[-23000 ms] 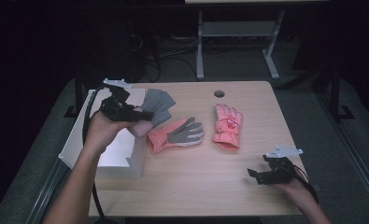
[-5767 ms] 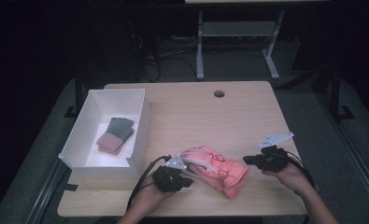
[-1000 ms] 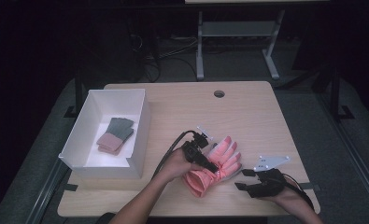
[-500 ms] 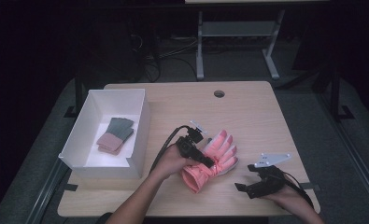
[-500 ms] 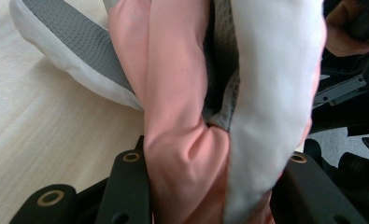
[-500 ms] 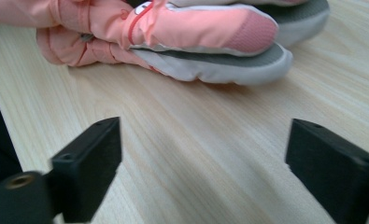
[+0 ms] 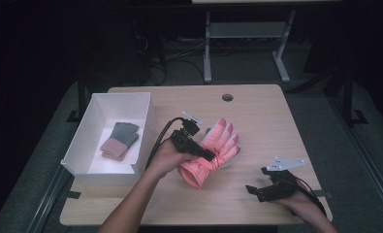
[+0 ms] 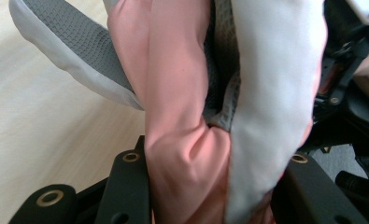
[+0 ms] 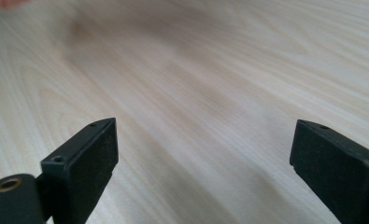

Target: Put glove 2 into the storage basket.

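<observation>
Leftmost, mid-left of the high view: white bin (image 7: 145,124), a folded grey-and-pink pair inside. Centre: your left gripper (image 7: 206,156), jaws pinching the stacked pink gloves (image 7: 213,153) near the cuff; long axis runs lower left to upper right, fingertips away from the bin. Lower right: your right gripper (image 7: 253,190), jaws just opened, spread and empty, well apart. Your left hand is nearer the bin.

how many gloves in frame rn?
3 visible: one grey and pink pair folded in the white box; one pink glove clamped in the left gripper mid-table. Its mate may be stacked beneath, hard to tell.
</observation>
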A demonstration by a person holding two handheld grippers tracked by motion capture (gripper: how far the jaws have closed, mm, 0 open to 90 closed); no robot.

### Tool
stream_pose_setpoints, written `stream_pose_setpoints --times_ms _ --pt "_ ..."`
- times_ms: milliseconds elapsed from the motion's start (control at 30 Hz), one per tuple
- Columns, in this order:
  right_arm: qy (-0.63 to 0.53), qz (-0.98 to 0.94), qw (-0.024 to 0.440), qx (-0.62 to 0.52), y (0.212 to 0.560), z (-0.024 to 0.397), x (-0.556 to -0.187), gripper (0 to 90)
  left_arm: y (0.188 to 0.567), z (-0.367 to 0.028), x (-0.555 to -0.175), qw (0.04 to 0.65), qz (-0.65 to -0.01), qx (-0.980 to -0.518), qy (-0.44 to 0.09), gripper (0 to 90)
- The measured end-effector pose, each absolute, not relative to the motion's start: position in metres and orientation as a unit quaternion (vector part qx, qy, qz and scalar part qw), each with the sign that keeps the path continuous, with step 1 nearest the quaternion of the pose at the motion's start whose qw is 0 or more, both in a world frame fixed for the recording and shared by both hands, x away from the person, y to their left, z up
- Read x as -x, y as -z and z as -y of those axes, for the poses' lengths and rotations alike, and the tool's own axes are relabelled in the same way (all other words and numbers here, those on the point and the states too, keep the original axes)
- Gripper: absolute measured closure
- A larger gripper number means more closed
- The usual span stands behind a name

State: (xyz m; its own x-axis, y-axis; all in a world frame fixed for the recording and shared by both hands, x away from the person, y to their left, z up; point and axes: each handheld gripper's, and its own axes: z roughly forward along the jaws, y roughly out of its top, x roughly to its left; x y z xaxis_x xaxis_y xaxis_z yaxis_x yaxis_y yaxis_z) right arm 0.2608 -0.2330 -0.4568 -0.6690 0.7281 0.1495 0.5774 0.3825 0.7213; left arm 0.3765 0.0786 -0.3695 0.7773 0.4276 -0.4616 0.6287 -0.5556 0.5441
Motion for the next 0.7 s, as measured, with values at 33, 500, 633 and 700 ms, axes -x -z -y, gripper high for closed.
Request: stream_pose_setpoints --times_ms 33,500,633,700 --pt "-0.39 -0.826 0.097 -0.395 0.457 0.234 -0.261 7.6 0.365 -0.081 -0.377 0.363 -0.304 -0.871 0.135 60.5" --pt "-0.385 -0.823 0.104 -0.404 0.457 0.236 -0.262 7.7 0.304 -0.127 -0.386 0.376 -0.325 -0.863 0.092 60.2" --pt "-0.384 -0.824 0.103 -0.403 0.457 0.236 -0.262 7.6 0.291 -0.147 -0.387 0.384 -0.336 -0.856 0.078 60.1" --pt "-0.383 -0.824 0.103 -0.405 0.457 0.236 -0.262 7.6 0.287 -0.158 -0.388 0.388 -0.344 -0.852 0.072 60.1"
